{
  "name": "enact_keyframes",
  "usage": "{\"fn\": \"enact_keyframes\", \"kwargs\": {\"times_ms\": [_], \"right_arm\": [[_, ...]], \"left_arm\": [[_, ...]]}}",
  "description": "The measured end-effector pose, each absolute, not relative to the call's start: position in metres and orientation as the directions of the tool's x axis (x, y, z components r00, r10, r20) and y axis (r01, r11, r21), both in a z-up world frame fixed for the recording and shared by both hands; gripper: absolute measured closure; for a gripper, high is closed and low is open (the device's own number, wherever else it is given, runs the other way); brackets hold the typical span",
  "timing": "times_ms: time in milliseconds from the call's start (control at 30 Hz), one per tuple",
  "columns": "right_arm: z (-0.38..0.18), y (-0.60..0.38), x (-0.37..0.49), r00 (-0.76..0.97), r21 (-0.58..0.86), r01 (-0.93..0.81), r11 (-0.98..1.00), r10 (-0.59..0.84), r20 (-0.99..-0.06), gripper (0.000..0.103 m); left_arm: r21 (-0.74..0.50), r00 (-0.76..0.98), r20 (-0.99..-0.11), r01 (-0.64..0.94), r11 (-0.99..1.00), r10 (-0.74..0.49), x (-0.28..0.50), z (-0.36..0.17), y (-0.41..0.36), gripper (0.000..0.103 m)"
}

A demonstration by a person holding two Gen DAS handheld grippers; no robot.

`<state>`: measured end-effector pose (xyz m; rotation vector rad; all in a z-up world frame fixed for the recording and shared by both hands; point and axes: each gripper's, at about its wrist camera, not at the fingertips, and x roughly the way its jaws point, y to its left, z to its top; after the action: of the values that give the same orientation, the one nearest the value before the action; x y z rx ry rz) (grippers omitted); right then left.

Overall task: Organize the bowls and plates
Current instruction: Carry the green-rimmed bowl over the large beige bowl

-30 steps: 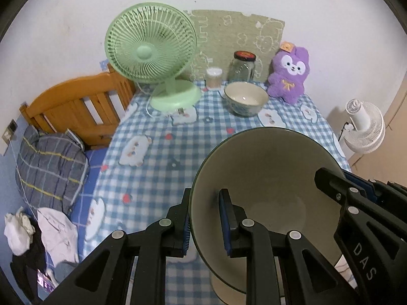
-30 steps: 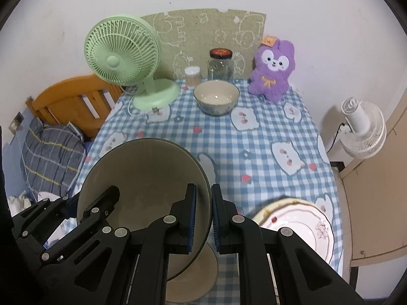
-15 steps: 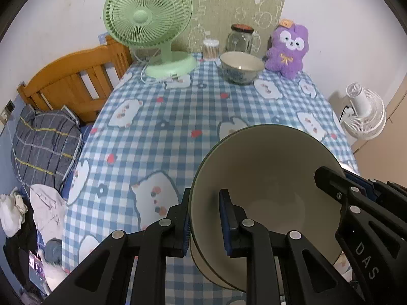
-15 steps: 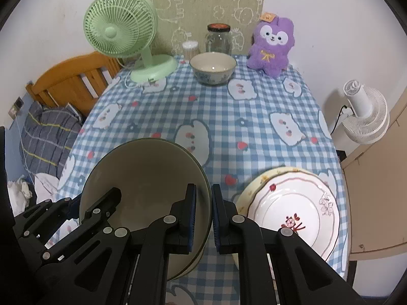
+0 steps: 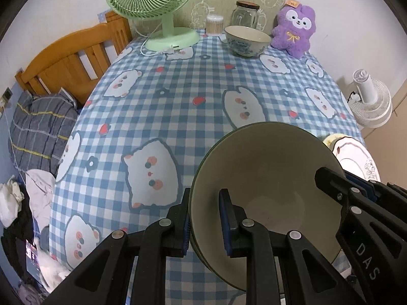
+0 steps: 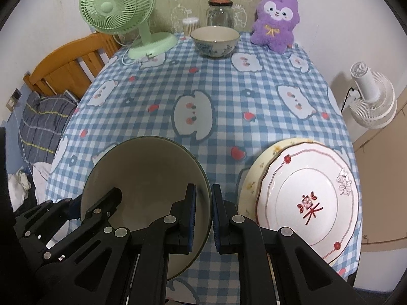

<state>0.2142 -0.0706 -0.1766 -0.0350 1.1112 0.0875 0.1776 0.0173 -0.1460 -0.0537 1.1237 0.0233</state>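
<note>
A large cream bowl with a dark green outside (image 5: 267, 178) (image 6: 145, 178) is held by both grippers over the near edge of the table. My left gripper (image 5: 204, 222) is shut on its left rim. My right gripper (image 6: 203, 213) is shut on its right rim. A white plate with red flowers (image 6: 313, 198) lies on a cream plate (image 6: 257, 170) at the near right; it also shows in the left wrist view (image 5: 356, 157). A small blue-patterned bowl (image 5: 246, 40) (image 6: 215, 40) stands at the far side.
A blue checked tablecloth (image 5: 203, 89) (image 6: 229, 89) covers the table. At the back stand a green fan (image 5: 152, 0) (image 6: 119, 12), a glass jar (image 5: 245, 14), a cotton swab tub (image 5: 214, 24) and a purple plush (image 5: 295, 29) (image 6: 276, 23). A wooden bed frame (image 5: 68, 61) is left, a white fan (image 6: 371, 96) right.
Both grippers, with the large bowl between them, have pulled back toward the near edge and tilted down. The plates at the near right have come fully into view.
</note>
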Motion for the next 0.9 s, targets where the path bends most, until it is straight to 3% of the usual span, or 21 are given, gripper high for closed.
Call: {"fn": "enact_keyframes", "kwargs": {"times_ms": [900], "right_arm": [[-0.198,-0.068,0.215,0.416,-0.002,-0.049,0.999,0.018,-0.909,0.088]], "left_arm": [[-0.017,0.406,-0.914,-0.041,0.999,0.001,0.174,-0.168,0.018,0.085]]}}
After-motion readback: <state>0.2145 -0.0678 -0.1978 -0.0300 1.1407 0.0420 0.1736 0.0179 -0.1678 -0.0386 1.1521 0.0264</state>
